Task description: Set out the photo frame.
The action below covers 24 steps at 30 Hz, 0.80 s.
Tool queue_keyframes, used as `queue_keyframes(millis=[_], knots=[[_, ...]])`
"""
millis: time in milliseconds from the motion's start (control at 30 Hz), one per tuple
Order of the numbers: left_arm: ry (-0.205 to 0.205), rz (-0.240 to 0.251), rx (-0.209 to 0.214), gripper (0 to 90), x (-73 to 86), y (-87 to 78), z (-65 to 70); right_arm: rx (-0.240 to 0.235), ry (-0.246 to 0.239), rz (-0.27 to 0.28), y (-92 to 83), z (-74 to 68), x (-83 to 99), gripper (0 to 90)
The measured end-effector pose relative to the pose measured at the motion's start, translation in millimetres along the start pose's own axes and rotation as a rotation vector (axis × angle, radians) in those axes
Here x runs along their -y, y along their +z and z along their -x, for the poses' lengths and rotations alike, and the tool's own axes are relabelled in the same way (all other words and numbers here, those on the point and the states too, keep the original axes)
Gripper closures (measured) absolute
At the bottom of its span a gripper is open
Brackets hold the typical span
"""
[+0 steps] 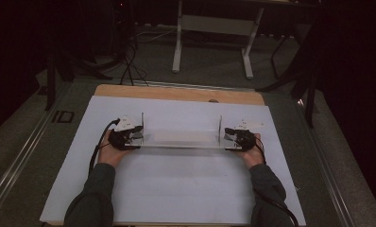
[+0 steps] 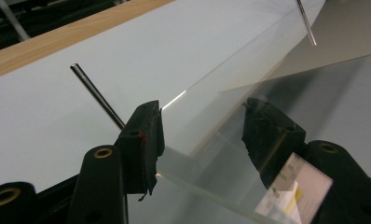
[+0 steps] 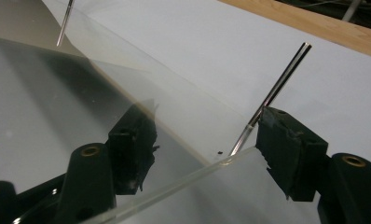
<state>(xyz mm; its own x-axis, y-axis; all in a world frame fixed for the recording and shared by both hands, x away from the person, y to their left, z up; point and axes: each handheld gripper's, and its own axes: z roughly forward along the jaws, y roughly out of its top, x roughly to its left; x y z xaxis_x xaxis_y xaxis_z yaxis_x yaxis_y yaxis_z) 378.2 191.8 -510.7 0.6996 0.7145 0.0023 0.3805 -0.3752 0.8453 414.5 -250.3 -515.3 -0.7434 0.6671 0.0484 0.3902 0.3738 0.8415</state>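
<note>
On the left, the person's left forearm comes in from the near edge and angles slightly inward, the hand wrapped around the left gripper (image 1: 133, 136), which points right at the left end of a clear acrylic stand (image 1: 181, 138). In the left gripper view its jaws stand wide on either side of the transparent plate's edge — the left pad just beside or touching that edge, the right pad apart from it, seen through the plastic.

The stand lies across the middle of the white sheet (image 1: 176, 189) that covers the wooden table (image 1: 176, 92), a thin metal rod (image 1: 142, 122) upright at its left end and another (image 1: 220, 125) at its right.

On the right, the other forearm mirrors the first — the hand holds the right gripper (image 1: 229, 137) pointing left at the stand's right end. Its jaws stand wide, the plate's corner between them, the pads not pressing on it.
</note>
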Motion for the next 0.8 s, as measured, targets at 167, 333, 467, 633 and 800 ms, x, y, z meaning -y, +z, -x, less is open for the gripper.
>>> queue_keyframes(millis=[167, 333, 467, 633, 800], knots=[[-0.021, -0.004, 0.011, 45.5, -3.6, 0.4, -3.3, -0.021, 0.011, 0.038, -2.4, 2.8, 1.2, 36.0], [-0.042, -0.010, 0.020, 45.3, -7.7, 1.0, -6.9, -0.034, 0.022, 0.057, -2.4, 4.3, -1.3, 37.6], [-0.056, -0.006, 0.022, 45.3, -10.2, 1.6, -8.9, -0.038, 0.024, 0.065, -0.7, 3.7, -4.4, 38.4], [-0.062, -0.004, 0.021, 45.3, -12.4, 2.0, -10.9, -0.045, 0.044, 0.078, -0.3, 6.1, -5.9, 39.0], [-0.073, 0.008, 0.016, 45.3, -14.2, 2.8, -12.9, -0.051, 0.068, 0.091, 0.1, 8.7, -6.6, 39.3]])
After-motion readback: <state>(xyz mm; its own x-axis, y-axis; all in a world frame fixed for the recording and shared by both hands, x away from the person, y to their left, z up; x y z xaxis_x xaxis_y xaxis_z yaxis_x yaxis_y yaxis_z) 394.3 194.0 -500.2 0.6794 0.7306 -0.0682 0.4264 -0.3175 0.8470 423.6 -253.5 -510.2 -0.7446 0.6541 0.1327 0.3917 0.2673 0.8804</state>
